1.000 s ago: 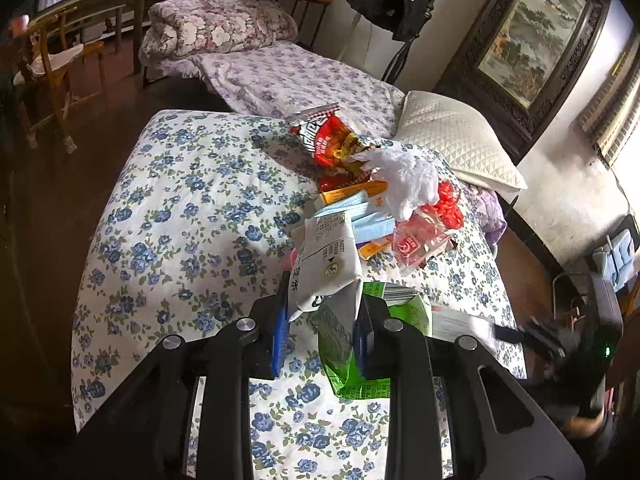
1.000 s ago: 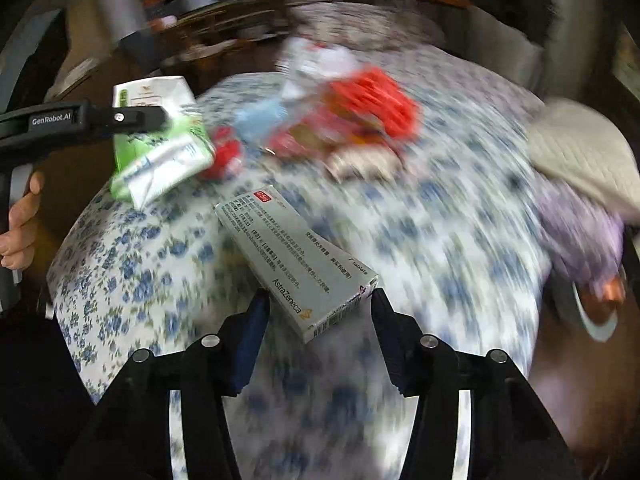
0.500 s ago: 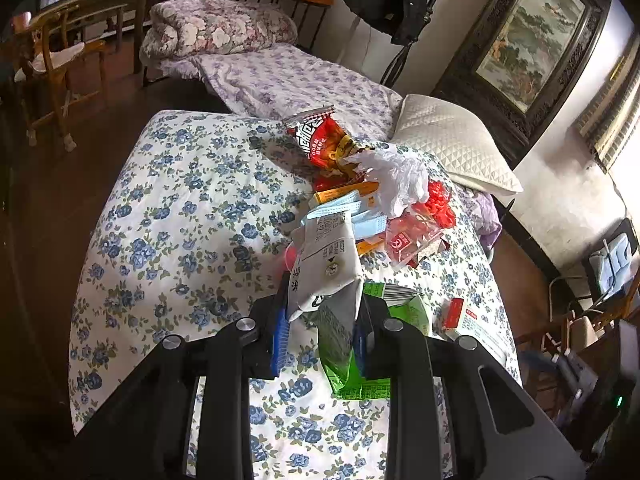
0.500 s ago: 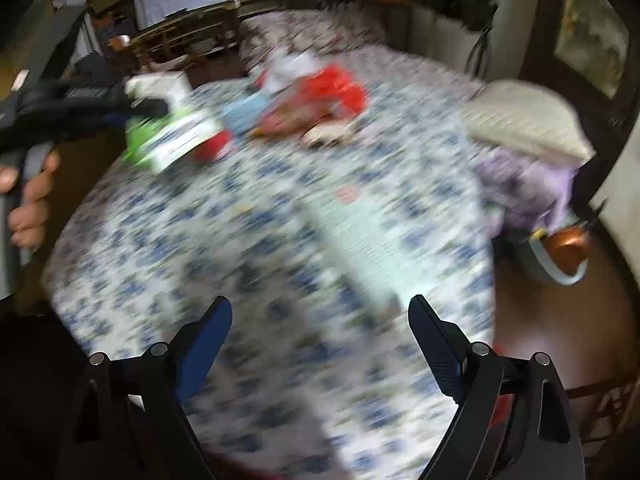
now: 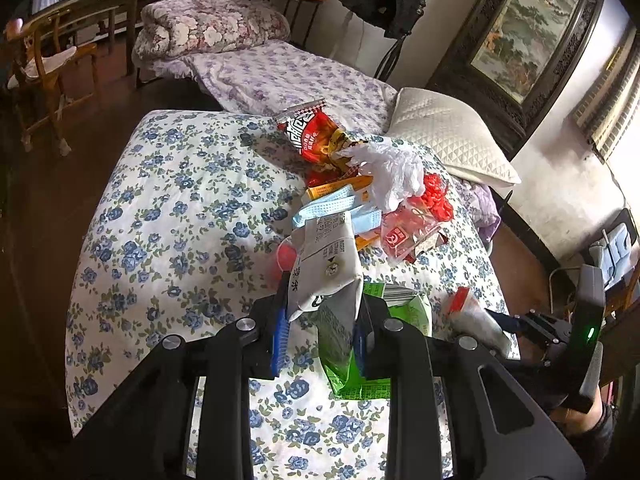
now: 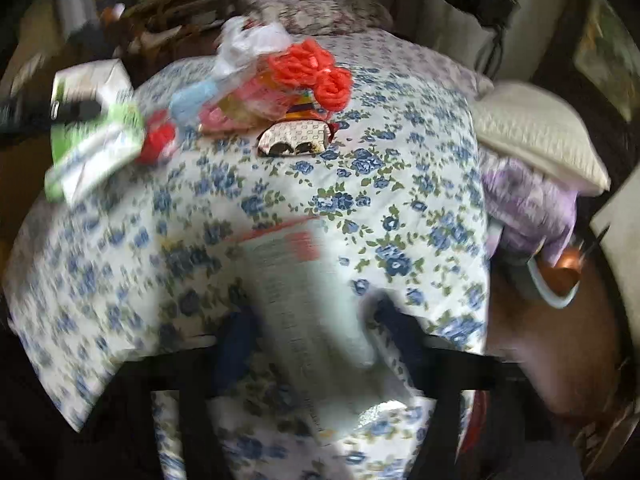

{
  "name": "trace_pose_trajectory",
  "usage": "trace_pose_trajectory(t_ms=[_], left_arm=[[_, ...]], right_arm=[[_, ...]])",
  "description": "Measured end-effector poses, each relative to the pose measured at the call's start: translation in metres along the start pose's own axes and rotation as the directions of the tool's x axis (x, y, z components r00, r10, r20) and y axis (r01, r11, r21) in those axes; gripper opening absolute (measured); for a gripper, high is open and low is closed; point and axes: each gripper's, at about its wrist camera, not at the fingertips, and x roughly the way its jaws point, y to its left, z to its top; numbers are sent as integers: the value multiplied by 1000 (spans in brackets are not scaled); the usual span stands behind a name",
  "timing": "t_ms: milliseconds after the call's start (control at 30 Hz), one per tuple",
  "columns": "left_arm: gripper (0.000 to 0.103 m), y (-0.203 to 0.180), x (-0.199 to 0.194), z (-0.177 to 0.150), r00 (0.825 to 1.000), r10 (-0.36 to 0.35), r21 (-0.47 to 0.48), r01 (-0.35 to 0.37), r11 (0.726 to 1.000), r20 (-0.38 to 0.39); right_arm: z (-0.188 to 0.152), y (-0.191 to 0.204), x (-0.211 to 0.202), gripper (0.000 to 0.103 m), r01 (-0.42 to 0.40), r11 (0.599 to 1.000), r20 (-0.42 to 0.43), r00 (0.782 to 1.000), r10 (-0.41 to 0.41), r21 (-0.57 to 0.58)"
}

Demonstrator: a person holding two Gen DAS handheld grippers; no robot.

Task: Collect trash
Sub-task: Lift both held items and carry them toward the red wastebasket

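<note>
Here left tongs point(image 5: 320, 320) are clenched on a white-green carton point(image 5: 326, 264) held above the floral bed point(image 5: 180, 200) near the trash pile point(image 5: 372, 192), while right tongs point(image 6: 316, 332) straddle a blurred white box point(image 6: 304, 300) lying on the bed, grip unclear.
</note>
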Motion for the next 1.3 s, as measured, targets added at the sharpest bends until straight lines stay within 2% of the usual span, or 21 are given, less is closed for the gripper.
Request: trace_pose_trajectory(t_ms=[33, 133, 167, 200, 267, 300, 367, 400, 533, 567, 600, 667, 700, 800, 933, 1133, 1300], left_arm=[[27, 0, 0, 0, 1000, -1, 1, 1, 1000, 0], [27, 0, 1, -1, 1000, -4, -2, 4, 1000, -3], [27, 0, 1, -1, 1000, -6, -2, 6, 1000, -4], [27, -1, 1, -1, 1000, -7, -1, 7, 1000, -4], [27, -1, 0, -2, 1000, -5, 2, 5, 1000, -3], [27, -1, 0, -2, 1000, -6, 3, 6, 1000, -2], [27, -1, 0, -2, 1000, -6, -1, 6, 1000, -2], [27, 0, 0, -2, 1000, -9, -5, 9, 1000, 0], [27, -1, -1, -2, 1000, -13, 0, 13, 1000, -4], [27, -1, 0, -2, 1000, -14, 2, 14, 1000, -7], [27, -3, 0, -2, 1000, -16, 5, 16, 1000, -9], [27, -4, 0, -2, 1000, -21, 13, 21, 1000, -10], [27, -6, 0, -2, 1000, -23, 18, 23, 1000, -8], [27, -11, -2, -2, 1000, -31, 25, 31, 999, 0], [27, -24, -8, -1, 997, -71, 36, 70, 997, 18], [27, -57, -4, -12, 995, -95, 87, 95, 992, -10], [27, -96, 1, -20, 989, -144, 123, 147, 981, -33]], right_arm=[[-4, -7, -4, 49, 25, 993, 11, 1000, -27, 112], [-17, -12, -9, 50, 8, 957, 31, 999, -18, 291], [-21, -11, -11, 58, -8, 946, 41, 999, -5, 325], [-23, -8, -13, 77, -20, 941, 34, 999, 10, 337], [-23, -4, -16, 90, -67, 943, 39, 998, 57, 326], [-24, -1, -19, 91, -74, 950, 59, 997, 58, 304], [-23, 3, -22, 91, 54, 974, 75, 995, -72, 221], [-23, 5, -22, 91, 90, 977, 77, 991, -106, 191], [-27, 5, -16, 91, 43, 994, 72, 996, -51, 102], [-28, 7, -14, 90, 58, 995, 70, 995, -64, 75], [-31, 9, -13, 82, 68, 996, 66, 995, -71, 53], [-33, 9, -13, 53, 57, 997, 65, 996, -60, 51], [-33, 4, -17, 46, 45, 996, 80, 995, -51, 74], [-34, -6, -27, 45, -39, 988, 132, 991, 19, 147], [-38, -10, -46, 45, -89, 980, 192, 980, 54, 180], [-56, -26, -58, 46, -112, 965, 204, 977, 64, 235], [-73, -61, -77, 46, -133, 939, 257, 965, 50, 316]])
